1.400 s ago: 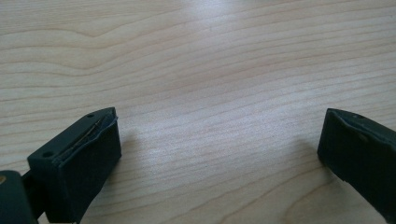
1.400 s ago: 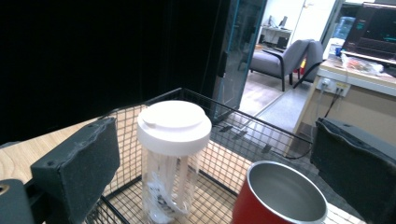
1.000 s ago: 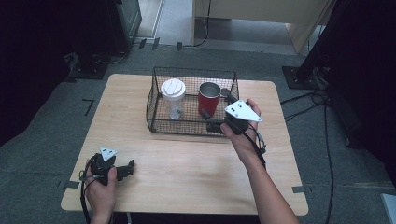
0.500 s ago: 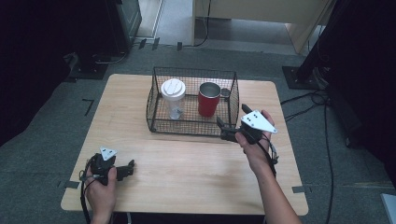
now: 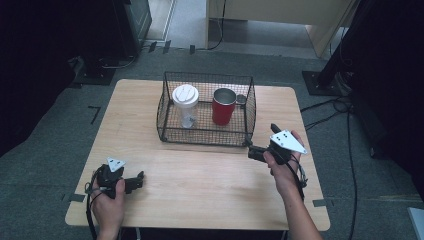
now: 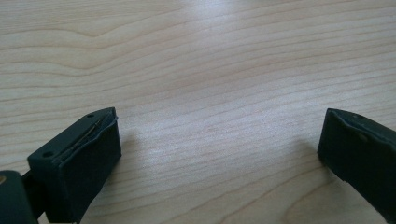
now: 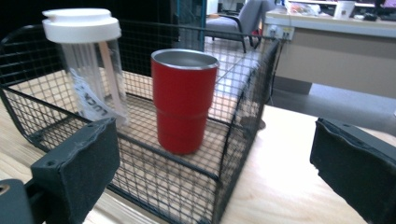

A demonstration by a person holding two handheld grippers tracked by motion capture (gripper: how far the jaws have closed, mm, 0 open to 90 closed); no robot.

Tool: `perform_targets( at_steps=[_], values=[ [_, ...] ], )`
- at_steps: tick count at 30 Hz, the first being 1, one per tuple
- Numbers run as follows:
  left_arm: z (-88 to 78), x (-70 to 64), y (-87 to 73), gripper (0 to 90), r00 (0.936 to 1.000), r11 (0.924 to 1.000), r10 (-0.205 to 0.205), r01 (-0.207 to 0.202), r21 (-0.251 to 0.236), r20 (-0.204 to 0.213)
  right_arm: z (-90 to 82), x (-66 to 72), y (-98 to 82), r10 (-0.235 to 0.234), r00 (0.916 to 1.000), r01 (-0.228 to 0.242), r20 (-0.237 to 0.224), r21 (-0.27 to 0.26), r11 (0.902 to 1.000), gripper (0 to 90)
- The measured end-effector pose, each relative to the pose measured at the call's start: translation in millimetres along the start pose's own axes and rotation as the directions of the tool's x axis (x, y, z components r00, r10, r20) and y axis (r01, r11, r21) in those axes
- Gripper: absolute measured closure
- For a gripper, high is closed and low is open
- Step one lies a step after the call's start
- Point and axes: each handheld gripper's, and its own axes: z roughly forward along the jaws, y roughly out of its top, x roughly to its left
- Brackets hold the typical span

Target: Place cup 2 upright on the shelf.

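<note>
A black wire basket (image 5: 206, 136) stands at the back middle of the wooden table (image 5: 200, 192). Inside it are a red steel cup (image 5: 222, 109) on the right and a clear cup with a white lid (image 5: 185, 102) on the left, both upright. My right gripper (image 5: 261, 142) hovers open just off the basket's front right corner, jaws turned toward it and holding nothing. The right gripper view has the red cup (image 7: 183, 102) and lidded cup (image 7: 88, 70) behind the mesh (image 7: 233, 140). My left gripper (image 5: 135, 181) rests open near the front left, over bare wood (image 6: 196, 70).
Dark floor surrounds the table, with cables (image 5: 330, 107) at the right and a stand base (image 5: 322, 82) near the back right corner. A pale cabinet (image 5: 280, 15) stands beyond the table. Bare wood lies between the two grippers.
My right gripper has drawn back from the basket's right side toward the front right and come lower. The left gripper and both cups have stayed put.
</note>
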Motion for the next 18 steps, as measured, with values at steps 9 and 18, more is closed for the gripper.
perform_targets(
  at_steps=[9,18],
  values=[
    [0.0,0.0,0.0,0.0,1.0,1.0,0.0,0.0,0.0,0.0,-12.8,-16.2,-20.8,0.018,0.9989,-0.02,0.043,0.035,0.9992,1.6],
    [-0.1,0.1,0.0,0.0,1.0,1.0,0.002,-0.002,0.001,0.0,-24.5,-31.6,-49.2,0.04,0.9955,-0.048,0.087,0.097,0.9942,1.6]
  ],
)
